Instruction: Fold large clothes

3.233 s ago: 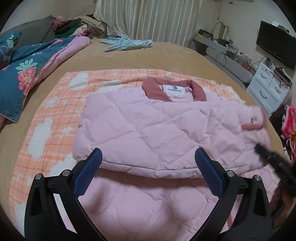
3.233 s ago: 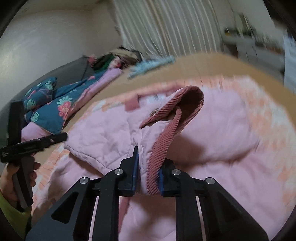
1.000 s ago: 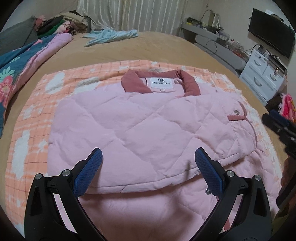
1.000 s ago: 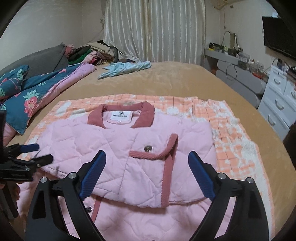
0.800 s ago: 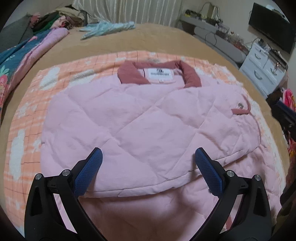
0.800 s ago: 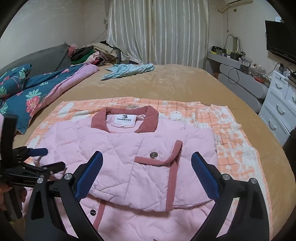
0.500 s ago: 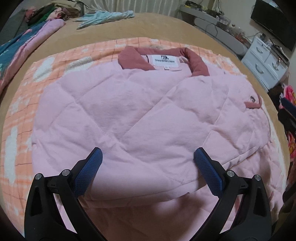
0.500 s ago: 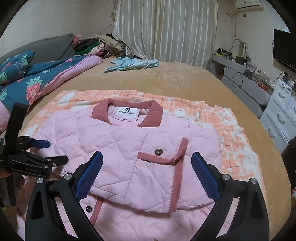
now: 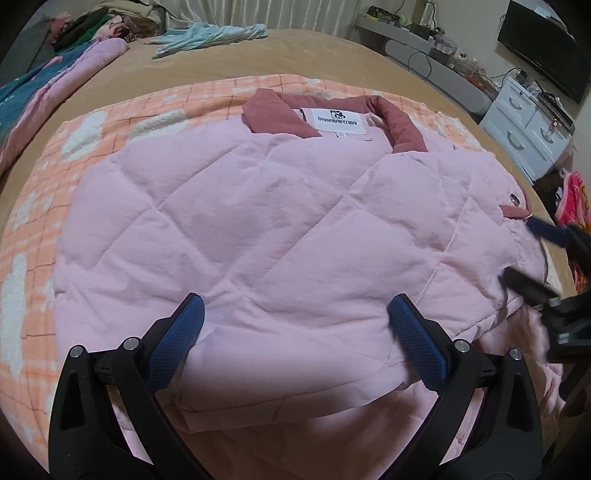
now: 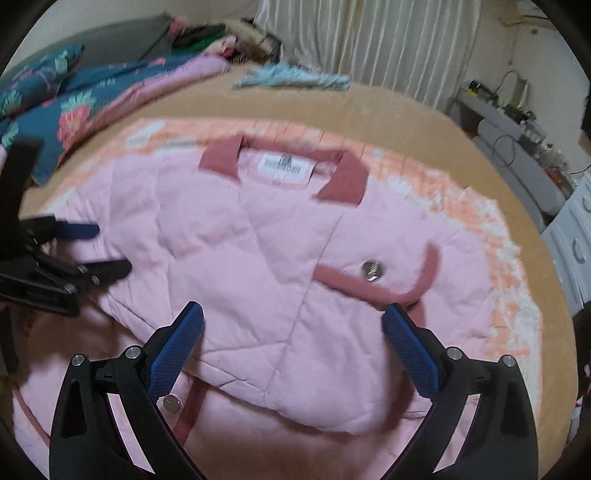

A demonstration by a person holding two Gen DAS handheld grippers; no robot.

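Nearest the lens, the left hand-held gripper (image 9: pixel 297 338) hovers with its blue pads (image 9: pixel 177 338) spread wide apart and gripping nothing, over the near folded edge of the pink quilted jacket (image 9: pixel 266 229); the right hand-held gripper (image 10: pixel 291 345) is likewise spread apart and empty, above the jacket's right half (this view is motion-blurred). The jacket lies on an orange checked blanket (image 9: pixel 33 236) spread over a tan bed (image 9: pixel 295 55), its sides folded inward into a rough rectangle over a lower layer that extends toward the cameras. A rose-trimmed pocket with a metal snap (image 10: pixel 373 269) faces up on the right side; the rose collar (image 9: pixel 275 116) and white label (image 9: pixel 338 120) lie at the far end. Blanket margin shows left, right and beyond the collar. Farther off, bare bed, then a light blue garment (image 9: pixel 210 35), floral bedding (image 10: pixel 55 103) at left, and white drawers (image 9: pixel 528 125) at right.
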